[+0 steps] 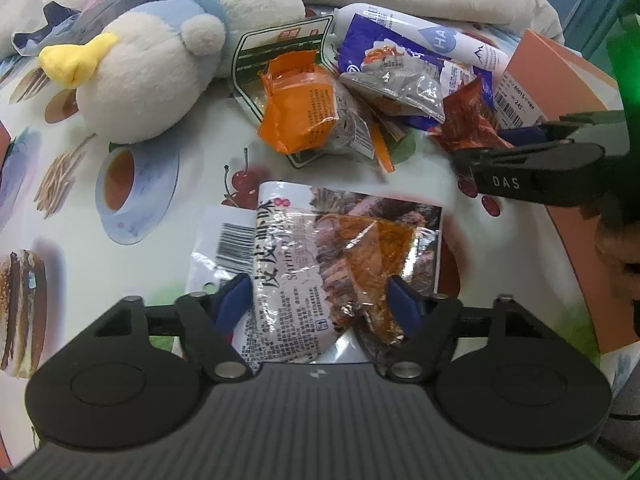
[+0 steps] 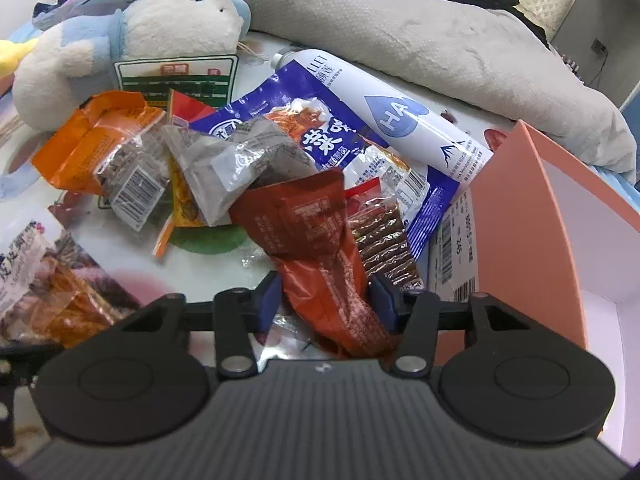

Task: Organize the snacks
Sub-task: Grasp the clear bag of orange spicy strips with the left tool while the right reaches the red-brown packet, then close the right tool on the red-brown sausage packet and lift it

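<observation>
My left gripper (image 1: 318, 298) is shut on a clear shrimp snack packet (image 1: 320, 256) with an orange piece inside, low over the table. My right gripper (image 2: 326, 300) is shut on a red-brown snack packet (image 2: 316, 232); it shows at the right of the left wrist view (image 1: 516, 148). A heap of snacks lies ahead: an orange packet (image 2: 96, 140), a grey crumpled packet (image 2: 236, 164), a blue packet (image 2: 316, 132). A pink box (image 2: 532, 216) stands open at the right.
A white and blue plush toy (image 1: 160, 60) lies at the back left. A white spray can (image 2: 404, 116) lies behind the heap. A grey cushion (image 2: 440, 40) runs along the back. A green-edged packet (image 2: 180, 80) leans by the toy. The tablecloth (image 1: 120, 184) carries food prints.
</observation>
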Motion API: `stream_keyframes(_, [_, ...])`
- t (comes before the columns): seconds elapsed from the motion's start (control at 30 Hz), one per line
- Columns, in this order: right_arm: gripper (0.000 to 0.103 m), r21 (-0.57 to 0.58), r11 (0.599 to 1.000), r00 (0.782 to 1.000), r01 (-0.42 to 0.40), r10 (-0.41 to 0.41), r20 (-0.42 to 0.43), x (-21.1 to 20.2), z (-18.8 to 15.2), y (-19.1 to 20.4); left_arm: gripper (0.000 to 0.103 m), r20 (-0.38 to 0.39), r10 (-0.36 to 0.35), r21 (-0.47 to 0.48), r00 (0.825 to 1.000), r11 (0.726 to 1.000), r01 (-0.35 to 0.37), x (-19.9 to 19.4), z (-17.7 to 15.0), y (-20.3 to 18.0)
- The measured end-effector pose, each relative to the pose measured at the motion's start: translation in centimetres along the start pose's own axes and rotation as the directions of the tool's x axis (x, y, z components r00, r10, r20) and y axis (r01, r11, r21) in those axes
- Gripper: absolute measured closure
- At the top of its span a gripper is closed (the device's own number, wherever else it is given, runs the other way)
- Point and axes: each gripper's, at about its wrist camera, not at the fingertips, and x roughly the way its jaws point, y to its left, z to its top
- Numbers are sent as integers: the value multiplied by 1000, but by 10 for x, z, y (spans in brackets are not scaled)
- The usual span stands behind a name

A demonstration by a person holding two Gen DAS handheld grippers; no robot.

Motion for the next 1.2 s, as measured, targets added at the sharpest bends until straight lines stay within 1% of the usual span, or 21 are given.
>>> stream_keyframes(0.13, [55, 10, 1000, 1000, -8, 8, 6, -10, -4, 0, 42, 8, -7, -8, 1000, 1000, 7, -4, -1, 0])
stream_keyframes(0.23, [55, 6, 1000, 1000, -10, 10, 19, -20, -6, 0, 47, 13, -12, -24, 1000, 1000, 12, -9, 0, 3])
stream_keyframes(0.33, [55, 14, 1000, 999, -24, 23, 33, -34, -7, 1, 49, 29, -19, -46, 999, 999, 20, -17, 0, 6])
stream_keyframes(0.57, [55, 41, 998, 997, -43, 41, 60, -66, -14, 1, 51, 68, -29, -62, 997, 998, 33, -41, -3, 4])
stream_keyframes(0.73, [55, 71, 995, 996, -70, 65, 66, -89, -25, 0, 53, 98, -30, -80, 995, 996, 38, -60, -11, 0])
stream_keyframes(0.9, [55, 118, 987, 991, -112, 102, 86, -114, -41, 0, 53, 115, -31, -100, 993, 994, 42, -78, -24, -6])
stream_keyframes(1.0, [55, 142, 981, 989, -133, 122, 84, -125, -51, 0, 53, 122, -36, -115, 992, 992, 50, -88, -34, -10])
stream_keyframes(1.2, [55, 182, 972, 987, -150, 136, 84, -148, -74, 1, 53, 126, -42, -145, 991, 988, 60, -102, -53, -17])
